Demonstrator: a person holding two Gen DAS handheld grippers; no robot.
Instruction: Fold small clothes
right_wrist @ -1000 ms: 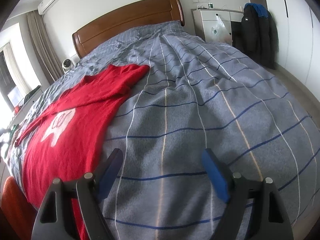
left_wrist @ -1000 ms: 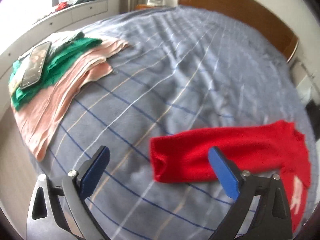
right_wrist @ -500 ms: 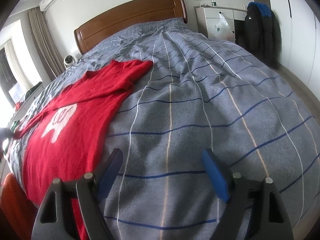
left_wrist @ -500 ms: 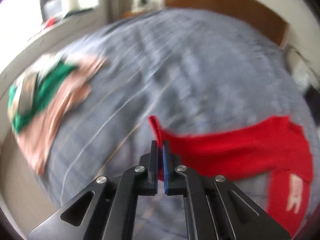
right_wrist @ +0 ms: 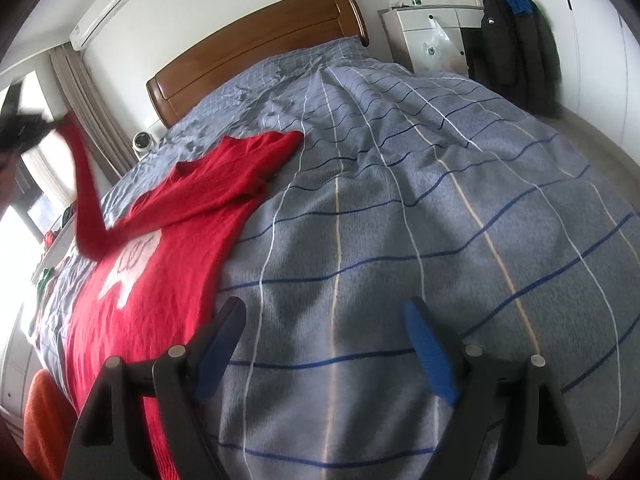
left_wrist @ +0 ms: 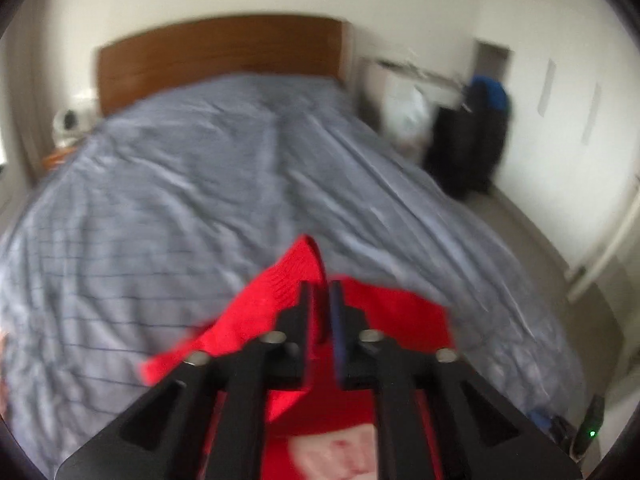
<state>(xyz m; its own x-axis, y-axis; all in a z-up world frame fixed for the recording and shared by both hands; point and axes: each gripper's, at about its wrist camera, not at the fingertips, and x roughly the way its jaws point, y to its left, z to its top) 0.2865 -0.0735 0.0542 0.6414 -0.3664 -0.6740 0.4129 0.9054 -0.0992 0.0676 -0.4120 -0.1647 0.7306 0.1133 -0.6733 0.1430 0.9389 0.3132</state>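
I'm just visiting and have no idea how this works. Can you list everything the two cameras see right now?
Red sweater: one, red with a white picture, spread on the bed's left side; one sleeve lifted in the air.
Bedspread: one, grey-blue with thin stripes, covering the bed.
Headboard: one, brown wood, at the bed's far end.
Small round camera: one, white, beside the headboard.
Cabinet: one, white, at the wall right of the headboard.
Jacket: one, black, hanging beside the cabinet.
Air conditioner: one, white, high on the wall.
Left gripper: one, black, jaws opening with the sleeve between them.
Right gripper: one, black with blue pads, open over the bedspread, holding nothing.
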